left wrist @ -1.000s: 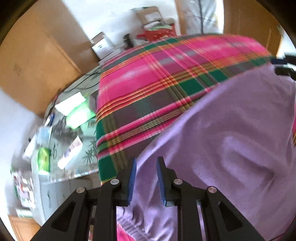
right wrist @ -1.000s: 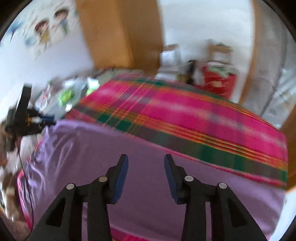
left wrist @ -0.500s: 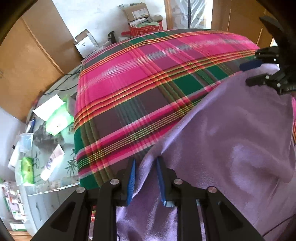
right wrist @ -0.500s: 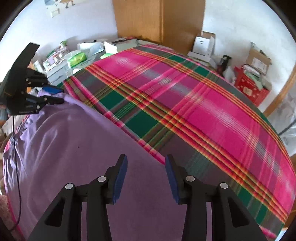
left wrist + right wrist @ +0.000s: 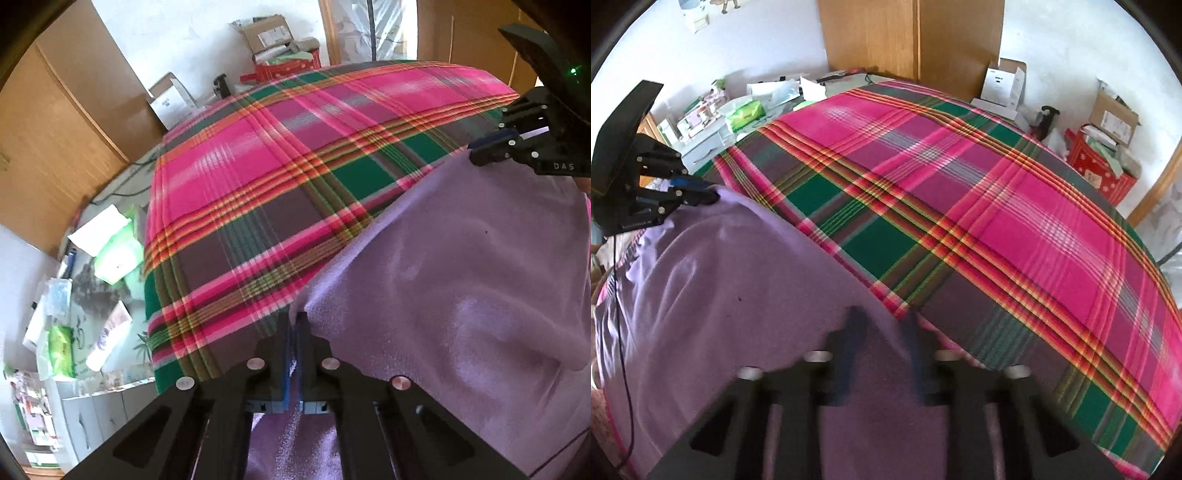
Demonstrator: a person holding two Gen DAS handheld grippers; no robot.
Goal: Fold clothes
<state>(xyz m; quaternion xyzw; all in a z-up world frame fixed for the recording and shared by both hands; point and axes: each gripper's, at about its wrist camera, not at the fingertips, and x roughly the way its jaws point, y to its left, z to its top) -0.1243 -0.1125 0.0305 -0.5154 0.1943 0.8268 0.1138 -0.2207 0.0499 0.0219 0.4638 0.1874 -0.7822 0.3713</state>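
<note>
- My left-wrist view: left gripper [image 5: 291,325] has its fingers pressed together on the far-left edge of the purple garment [image 5: 461,295], cloth pinched between the blue pads.
- Garment lies spread on the plaid bed cover [image 5: 280,177], at the near edge of the bed.
- Only this view shows the right gripper [image 5: 480,149] from the side, top right: fingers together on the garment's far-right corner.
- Left of the bed, a cluttered desk [image 5: 85,280] with papers and packets.
- My right-wrist view: the right gripper's own fingers [image 5: 851,332] are motion-blurred, closing, purple cloth between them.
- Only here the left gripper [image 5: 709,197] shows from outside, far left, clamped on the cloth edge.
- Red box [image 5: 1100,173] at right wall.
</note>
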